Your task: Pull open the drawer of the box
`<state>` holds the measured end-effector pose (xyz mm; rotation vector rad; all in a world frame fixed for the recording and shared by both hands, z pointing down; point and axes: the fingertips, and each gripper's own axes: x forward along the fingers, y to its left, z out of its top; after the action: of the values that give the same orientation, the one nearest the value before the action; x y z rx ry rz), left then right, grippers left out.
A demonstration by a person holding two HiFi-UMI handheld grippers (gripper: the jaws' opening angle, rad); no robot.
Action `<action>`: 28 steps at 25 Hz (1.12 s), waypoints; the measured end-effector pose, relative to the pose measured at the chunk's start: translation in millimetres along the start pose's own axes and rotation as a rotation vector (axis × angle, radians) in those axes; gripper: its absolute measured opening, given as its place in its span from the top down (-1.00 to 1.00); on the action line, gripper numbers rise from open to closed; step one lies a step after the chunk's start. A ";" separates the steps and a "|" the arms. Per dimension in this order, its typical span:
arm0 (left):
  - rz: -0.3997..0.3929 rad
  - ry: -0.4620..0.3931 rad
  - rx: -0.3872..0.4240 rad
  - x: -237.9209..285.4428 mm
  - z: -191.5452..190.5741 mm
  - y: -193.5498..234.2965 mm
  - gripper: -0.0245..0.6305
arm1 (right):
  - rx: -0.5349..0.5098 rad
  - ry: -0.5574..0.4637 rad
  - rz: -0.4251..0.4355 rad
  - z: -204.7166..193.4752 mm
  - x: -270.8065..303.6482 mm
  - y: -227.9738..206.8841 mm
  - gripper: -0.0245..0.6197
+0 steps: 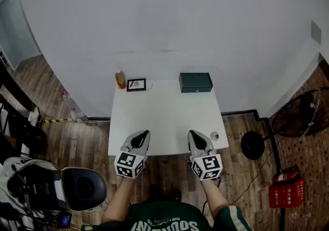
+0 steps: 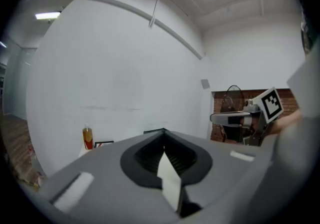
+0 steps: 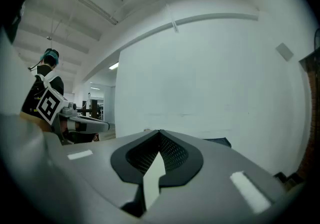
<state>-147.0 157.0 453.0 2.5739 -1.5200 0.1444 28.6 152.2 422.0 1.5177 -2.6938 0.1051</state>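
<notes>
A: What do you see at the left side?

B: On the wooden floor, left of the desk, there is a black chair. At the far edge of the white desk, close to the wall, stands a small bottle with amber liquid. Just beside it, on its right, is a small picture frame.

A: And the left hand-held gripper?

B: The left hand-held gripper is above the near part of the desk, on the left. Its jaws are pressed together and nothing is between them; its own view shows this clearly.

A: Where is the box?

B: The dark green box stands at the far edge of the desk, right of the middle, near the wall. It is well apart from both grippers. Its front faces the person and looks flat, so the drawer seems to be in.

A: And the other gripper?

B: The right hand-held gripper is above the near part of the desk, on the right. It is also clenched, with nothing between the jaws. A small round thing lies on the desk just right of it; I cannot tell what it is.

A: Further right?

B: A black fan stands on the floor, and a red object is nearer to the person.
</notes>
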 end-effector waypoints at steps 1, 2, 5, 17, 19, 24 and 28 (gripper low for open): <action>0.001 0.000 0.002 -0.5 -0.4 3.2 0.77 | -0.001 -0.006 0.001 0.9 2.0 2.3 0.92; 0.001 -0.001 0.004 -0.9 -0.7 6.3 0.77 | -0.003 -0.011 0.001 1.4 4.1 4.4 0.92; -0.005 -0.002 0.008 0.6 -2.8 12.3 0.77 | -0.011 -0.002 0.001 -2.2 9.9 8.6 0.92; -0.103 0.020 0.016 26.4 -5.8 33.2 0.77 | 0.024 0.014 -0.076 -5.8 30.2 4.2 0.92; -0.119 0.019 0.020 36.0 -4.0 31.2 0.77 | 0.029 0.019 -0.093 -7.3 29.9 -3.8 0.92; -0.151 0.022 0.026 68.4 -0.9 28.1 0.77 | 0.041 0.017 -0.124 -11.1 38.3 -28.4 0.92; -0.160 0.029 0.025 103.2 1.8 35.2 0.77 | 0.041 0.014 -0.130 -11.4 61.1 -52.0 0.92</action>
<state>-128.1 51.0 470.3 2.6868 -1.3040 0.1816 41.5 74.3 439.8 1.6917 -2.5889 0.1662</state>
